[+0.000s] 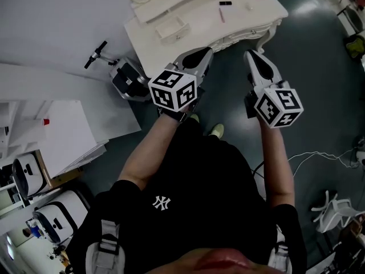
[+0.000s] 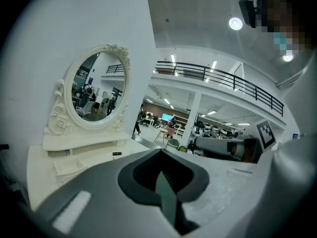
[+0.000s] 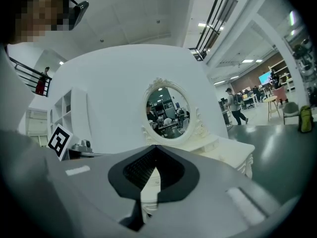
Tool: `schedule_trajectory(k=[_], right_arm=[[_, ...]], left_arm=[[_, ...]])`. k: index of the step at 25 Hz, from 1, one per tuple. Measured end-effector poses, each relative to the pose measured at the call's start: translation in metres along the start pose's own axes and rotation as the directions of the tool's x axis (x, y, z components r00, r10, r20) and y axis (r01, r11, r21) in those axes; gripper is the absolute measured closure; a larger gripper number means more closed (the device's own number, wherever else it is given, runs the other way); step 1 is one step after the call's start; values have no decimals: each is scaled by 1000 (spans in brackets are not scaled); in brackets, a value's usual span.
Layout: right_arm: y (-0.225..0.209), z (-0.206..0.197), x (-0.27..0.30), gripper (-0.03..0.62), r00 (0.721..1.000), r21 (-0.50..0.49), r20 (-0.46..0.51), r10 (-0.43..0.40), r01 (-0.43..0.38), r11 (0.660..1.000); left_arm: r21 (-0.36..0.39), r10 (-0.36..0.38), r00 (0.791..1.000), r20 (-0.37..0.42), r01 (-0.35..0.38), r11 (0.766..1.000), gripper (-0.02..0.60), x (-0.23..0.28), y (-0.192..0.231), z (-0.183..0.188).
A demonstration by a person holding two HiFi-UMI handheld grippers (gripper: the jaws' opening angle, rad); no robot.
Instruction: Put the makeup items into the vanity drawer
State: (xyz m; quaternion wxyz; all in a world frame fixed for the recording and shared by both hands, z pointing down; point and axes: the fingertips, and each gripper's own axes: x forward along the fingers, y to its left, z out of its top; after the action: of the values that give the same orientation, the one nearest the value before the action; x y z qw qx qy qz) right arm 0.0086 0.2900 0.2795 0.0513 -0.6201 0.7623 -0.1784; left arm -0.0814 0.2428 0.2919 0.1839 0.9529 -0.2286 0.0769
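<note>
We hold the two grippers low in front of us, above the dark floor (image 1: 319,67) and short of the white vanity table (image 1: 259,24). The left gripper (image 1: 207,51) points up toward the table's front edge; its fingers are pressed together at the tips, with only the hollow between the dark pads (image 2: 141,175) showing, and nothing sits in it. The right gripper (image 1: 250,54) hangs just beside it, apart from it, and its fingers are likewise closed on nothing, tips meeting in front of the table's edge.

The makeup items lie on the tabletop, well apart from both grippers: a short black piece (image 1: 225,3), a thin pink stick (image 1: 222,15) just below it, and a small pale item (image 1: 249,7) to the right, too small for us to tell what it is. The vanity drawer (image 1: 171,28) stands pulled out at the table's left part, and we see nothing inside it. The oval mirror (image 2: 101,86) rises at the back of the table in its carved white frame
</note>
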Motion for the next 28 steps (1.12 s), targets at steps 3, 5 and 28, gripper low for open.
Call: schedule_trajectory(k=[3, 5, 28], right_arm=[[-9, -2, 9, 572, 1000, 4, -5, -3, 3, 1000], [-17, -3, 20, 572, 1000, 7, -13, -8, 8, 1000], [-124, 28, 192, 572, 975, -13, -13, -224, 224, 975]], left_arm=[[-1, 5, 1000, -17, -5, 1000, 581, 13, 6, -4], [-6, 6, 1000, -28, -7, 1000, 581, 25, 15, -6], [18, -52, 989, -137, 55, 998, 581, 215, 167, 0]])
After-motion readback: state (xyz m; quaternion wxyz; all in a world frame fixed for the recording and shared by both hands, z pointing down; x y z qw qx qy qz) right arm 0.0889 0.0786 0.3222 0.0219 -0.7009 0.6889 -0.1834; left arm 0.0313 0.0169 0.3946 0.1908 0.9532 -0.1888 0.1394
